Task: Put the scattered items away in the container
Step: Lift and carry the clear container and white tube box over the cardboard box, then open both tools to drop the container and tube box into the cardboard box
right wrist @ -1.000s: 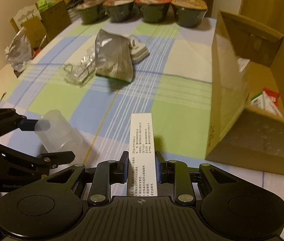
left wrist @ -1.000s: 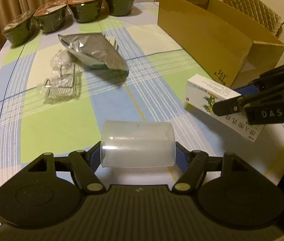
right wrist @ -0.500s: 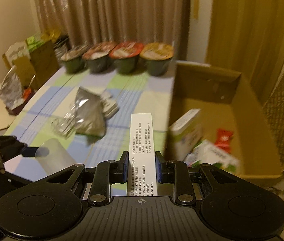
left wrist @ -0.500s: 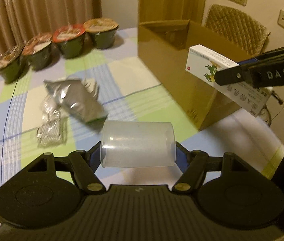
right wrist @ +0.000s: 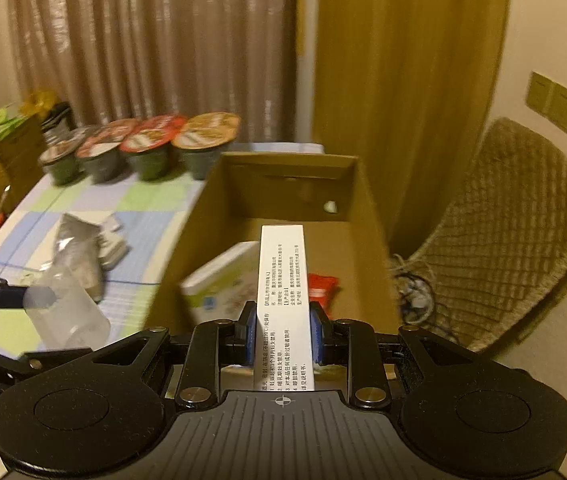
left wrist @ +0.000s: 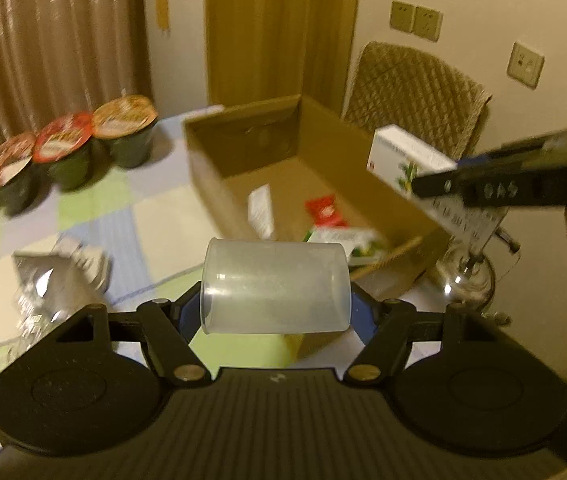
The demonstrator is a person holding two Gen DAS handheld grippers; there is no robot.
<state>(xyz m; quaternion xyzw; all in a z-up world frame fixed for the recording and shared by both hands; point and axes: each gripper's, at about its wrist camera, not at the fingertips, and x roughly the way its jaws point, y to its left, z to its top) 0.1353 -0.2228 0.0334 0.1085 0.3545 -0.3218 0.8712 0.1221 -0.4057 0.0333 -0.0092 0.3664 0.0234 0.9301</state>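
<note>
The open cardboard box (right wrist: 291, 184) is sitting just ahead of and below both grippers on the checked tablecloth (left wrist: 131, 216), holding a white-and-green carton (right wrist: 219, 280) and a red packet (right wrist: 321, 286), while four lidded noodle bowls (right wrist: 151, 140) are lining the far edge to its left. The left gripper (left wrist: 276, 300) is clamping a translucent plastic cup (left wrist: 276, 286) sideways, the cup spanning its jaws. The right gripper (right wrist: 282, 330) is squeezing a narrow white medicine box (right wrist: 283, 300), which is pointing forward over the box's opening.
</note>
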